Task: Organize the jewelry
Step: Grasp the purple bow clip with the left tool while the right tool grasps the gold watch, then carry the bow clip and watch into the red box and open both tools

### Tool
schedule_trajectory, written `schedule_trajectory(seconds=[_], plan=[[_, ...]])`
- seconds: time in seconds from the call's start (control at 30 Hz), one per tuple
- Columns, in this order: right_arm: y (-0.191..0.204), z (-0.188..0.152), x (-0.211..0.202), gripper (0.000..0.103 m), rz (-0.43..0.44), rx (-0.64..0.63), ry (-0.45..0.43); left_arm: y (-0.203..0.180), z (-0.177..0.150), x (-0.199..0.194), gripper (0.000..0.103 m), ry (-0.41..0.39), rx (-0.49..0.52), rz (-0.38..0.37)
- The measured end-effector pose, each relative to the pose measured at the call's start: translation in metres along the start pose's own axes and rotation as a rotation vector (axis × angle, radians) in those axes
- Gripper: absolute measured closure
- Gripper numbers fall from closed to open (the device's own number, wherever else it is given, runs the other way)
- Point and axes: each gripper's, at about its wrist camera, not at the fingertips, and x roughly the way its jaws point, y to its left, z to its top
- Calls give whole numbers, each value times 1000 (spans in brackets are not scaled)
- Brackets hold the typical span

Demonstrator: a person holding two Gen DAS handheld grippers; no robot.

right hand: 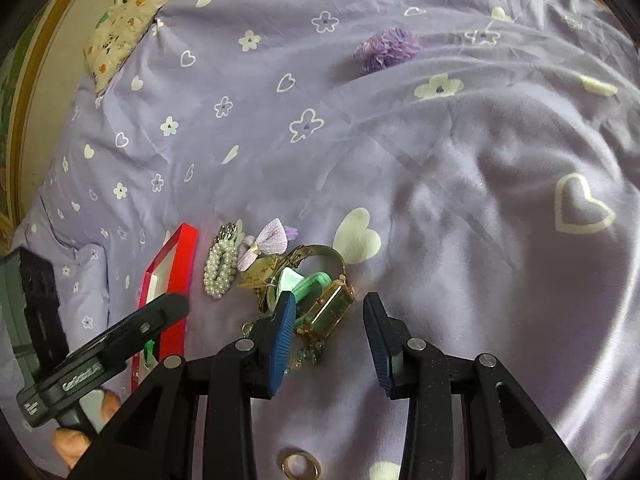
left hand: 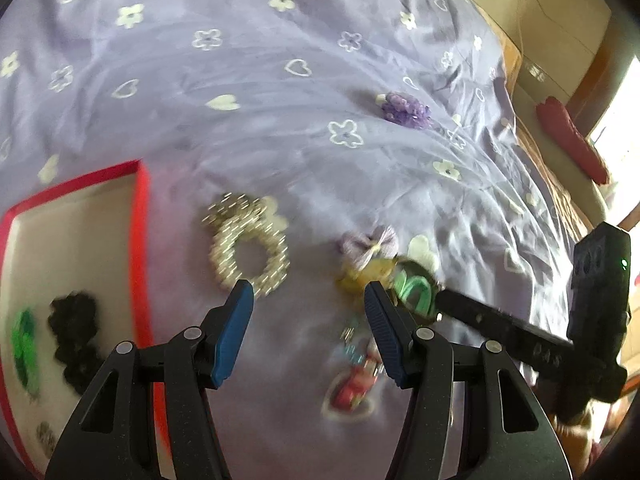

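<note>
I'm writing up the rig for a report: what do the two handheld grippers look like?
Both match: matte black, speckled frames with triangular cut-outs, silver round pivot pins and ribbed blue finger pads. Seen from the right wrist camera, the left gripper shows white lettering on its black body, too blurred to read. The right gripper's block carries a small green light.

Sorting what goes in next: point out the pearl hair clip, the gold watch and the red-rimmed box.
pearl hair clip [right hand: 219,270], right wrist view, on the middle of its pearl loop.
gold watch [right hand: 330,309], right wrist view, on its rectangular case.
red-rimmed box [left hand: 140,240], left wrist view, on its right-hand red rim.
</note>
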Motion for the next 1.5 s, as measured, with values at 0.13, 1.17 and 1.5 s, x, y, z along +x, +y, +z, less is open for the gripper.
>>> schedule_trajectory(seconds=[0.13, 1.17, 1.5], plan=[[-1, 1, 8, 66, 11, -2, 25, -9, 13, 23, 46, 30, 30, -18], [-27, 0, -29, 96, 35, 15, -80, -26, 45, 66, 59, 48, 87, 1], [-31, 2, -33, 96, 36, 26, -94, -22, 46, 65, 98, 35, 102, -5]])
